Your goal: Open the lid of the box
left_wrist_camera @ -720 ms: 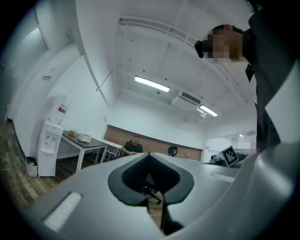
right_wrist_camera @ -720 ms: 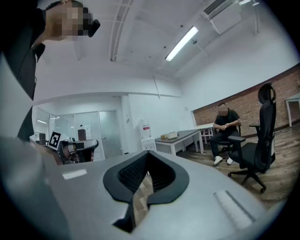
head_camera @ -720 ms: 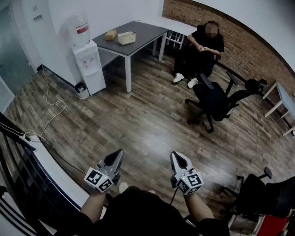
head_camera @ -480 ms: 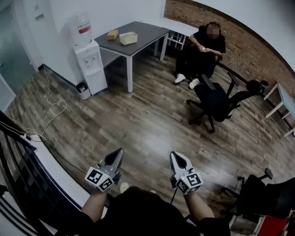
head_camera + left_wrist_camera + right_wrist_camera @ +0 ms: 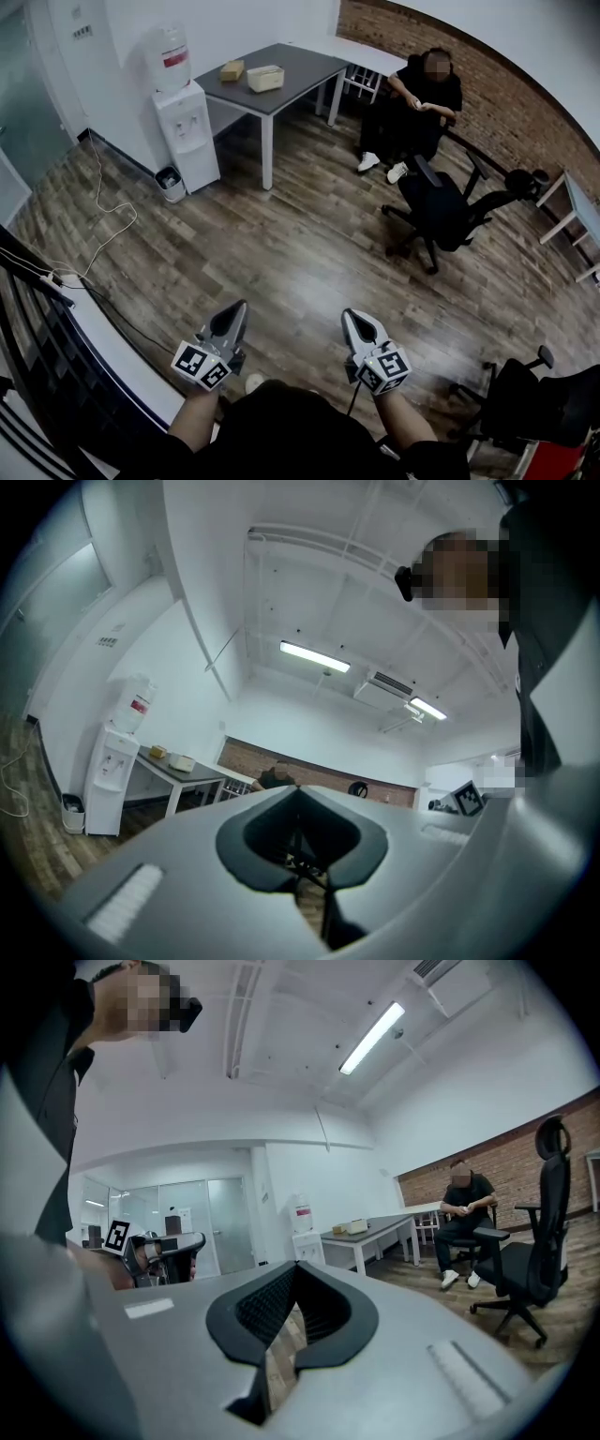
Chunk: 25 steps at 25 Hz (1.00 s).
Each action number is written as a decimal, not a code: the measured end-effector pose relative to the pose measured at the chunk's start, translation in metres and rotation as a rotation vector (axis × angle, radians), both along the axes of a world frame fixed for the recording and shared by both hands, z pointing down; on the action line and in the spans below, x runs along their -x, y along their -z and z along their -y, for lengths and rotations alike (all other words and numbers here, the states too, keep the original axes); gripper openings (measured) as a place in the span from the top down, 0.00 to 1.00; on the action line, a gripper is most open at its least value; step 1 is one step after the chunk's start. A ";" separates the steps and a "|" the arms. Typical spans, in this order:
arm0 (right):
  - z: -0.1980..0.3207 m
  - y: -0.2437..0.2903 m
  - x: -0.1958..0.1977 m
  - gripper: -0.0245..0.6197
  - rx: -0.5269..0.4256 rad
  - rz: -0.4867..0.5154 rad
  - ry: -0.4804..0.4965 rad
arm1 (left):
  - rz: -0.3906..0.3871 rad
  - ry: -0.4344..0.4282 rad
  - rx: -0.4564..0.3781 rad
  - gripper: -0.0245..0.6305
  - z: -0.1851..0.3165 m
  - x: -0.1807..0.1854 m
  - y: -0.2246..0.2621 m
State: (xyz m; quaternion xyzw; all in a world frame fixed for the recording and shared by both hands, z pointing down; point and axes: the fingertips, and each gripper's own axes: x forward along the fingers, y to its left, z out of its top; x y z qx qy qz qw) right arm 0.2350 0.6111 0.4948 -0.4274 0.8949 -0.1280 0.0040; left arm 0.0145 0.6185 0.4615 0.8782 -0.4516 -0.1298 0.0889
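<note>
1. Little had moved since the earlier frames: the grey table (image 5: 305,67) and water dispenser (image 5: 186,131) sat a shade further right in the head view, and the right gripper (image 5: 356,319) had drifted slightly left. The left gripper (image 5: 236,312) held its place.
2. Both grippers were held low in front of the person, above the wooden floor and well apart from any work surface.
3. Left claw: jaws closed tip to tip, nothing between them.
4. Right claw: jaws likewise closed at the tips and empty.
5. Task object: a pale box (image 5: 265,78) stood on the grey table at the far side of the room, beside the water dispenser, with a smaller tan box (image 5: 232,69) just beside it. Which of the two was meant could not be confirmed; the pale one looked the likelier. Its lid could not be made out separately at that distance.
6. A seated person (image 5: 417,98) and an office chair (image 5: 442,211) occupied the floor to the right of the table.
7. Assessment: the task had not begun; an approach to the table was needed first.
8. Handling, by judgement: the box looked small and light, probably thin-walled, and liable to slide on the smooth top. One claw should steady the body while the other takes the lid by its edge, with modest grip.
</note>
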 end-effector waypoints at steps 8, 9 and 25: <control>0.020 0.008 0.026 0.96 -0.008 0.047 -0.008 | 0.015 0.020 -0.007 0.96 0.009 0.040 -0.003; 0.024 0.010 0.030 0.96 -0.011 0.047 -0.011 | 0.012 0.024 -0.006 0.96 0.010 0.047 -0.004; 0.076 0.002 0.090 0.96 0.013 -0.036 -0.006 | -0.016 0.106 0.041 0.96 0.038 0.127 -0.024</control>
